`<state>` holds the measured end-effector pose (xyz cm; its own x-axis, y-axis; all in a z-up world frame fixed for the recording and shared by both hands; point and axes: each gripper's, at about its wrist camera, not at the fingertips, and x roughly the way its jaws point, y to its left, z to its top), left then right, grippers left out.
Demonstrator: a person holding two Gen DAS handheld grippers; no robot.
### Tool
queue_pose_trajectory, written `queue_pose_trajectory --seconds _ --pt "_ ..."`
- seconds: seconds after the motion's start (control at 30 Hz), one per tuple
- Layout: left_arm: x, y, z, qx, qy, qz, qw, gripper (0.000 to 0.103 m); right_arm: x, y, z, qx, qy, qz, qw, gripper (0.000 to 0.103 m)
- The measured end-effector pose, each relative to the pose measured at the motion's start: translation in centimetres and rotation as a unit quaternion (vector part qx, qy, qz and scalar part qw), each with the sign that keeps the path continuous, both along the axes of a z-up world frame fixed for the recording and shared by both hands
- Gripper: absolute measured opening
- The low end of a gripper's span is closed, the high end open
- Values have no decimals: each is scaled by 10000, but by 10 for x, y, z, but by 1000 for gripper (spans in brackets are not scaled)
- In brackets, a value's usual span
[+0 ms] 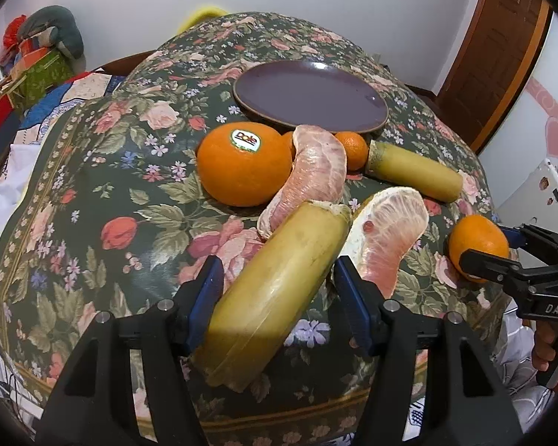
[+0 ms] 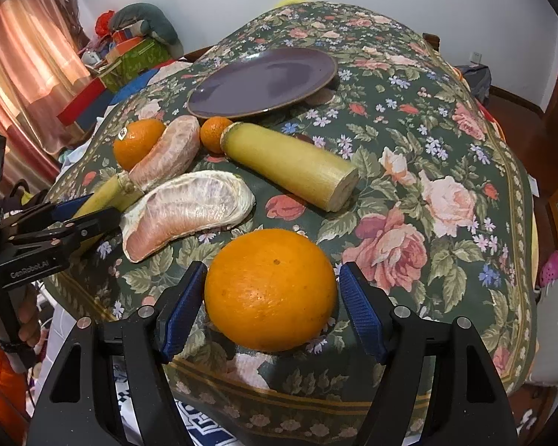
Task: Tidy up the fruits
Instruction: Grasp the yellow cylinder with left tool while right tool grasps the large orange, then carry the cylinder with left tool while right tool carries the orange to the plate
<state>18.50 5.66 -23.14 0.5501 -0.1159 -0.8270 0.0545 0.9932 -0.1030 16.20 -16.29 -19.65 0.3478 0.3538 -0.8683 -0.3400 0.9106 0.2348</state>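
Observation:
My left gripper [image 1: 279, 293] is open, its blue pads either side of a yellow-green cane piece [image 1: 275, 290] lying on the floral tablecloth. My right gripper [image 2: 269, 304] is open around an orange [image 2: 271, 290], with small gaps on both sides; it also shows in the left wrist view [image 1: 478, 243]. Behind lie two peeled pomelo segments [image 1: 312, 174] [image 1: 390, 238], a Dole-stickered orange [image 1: 243, 163], a small mandarin [image 1: 353, 148] and a second cane piece [image 1: 414, 173]. The purple plate [image 1: 308, 96] is bare at the back.
The table [image 2: 427, 119] has a floral cloth; its front edge is just under both grippers. Boxes and a stuffed toy [image 1: 52, 33] are piled at the left. A wooden door [image 1: 498, 48] is at the right.

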Motion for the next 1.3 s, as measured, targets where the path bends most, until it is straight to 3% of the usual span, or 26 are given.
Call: queue_pose_trajectory --seconds 0.3,0.47,0.63,0.7,1.03,1.3 --pt "9 -3 -5 8 -63 -51 10000 62 0 6 -10 -111 61 90 9999 70" --pt "10 -4 -5 55 -103 -81 9999 59 1 6 -9 -53 36 136 9999 65" --pt "8 -7 -1 62 -91 -168 9998 48 1 5 -9 -7 39 120 9999 64" --pt "6 -7 2 73 -112 -186 9997 43 1 5 -9 7 37 100 9999 64" --pt "-8 -5 30 47 -452 -107 9989 40 2 0 -2 20 -59 -13 10000 64" --pt "-12 -12 59 -26 -827 -117 9965 38 4 -7 29 101 -539 -116 9984 63"
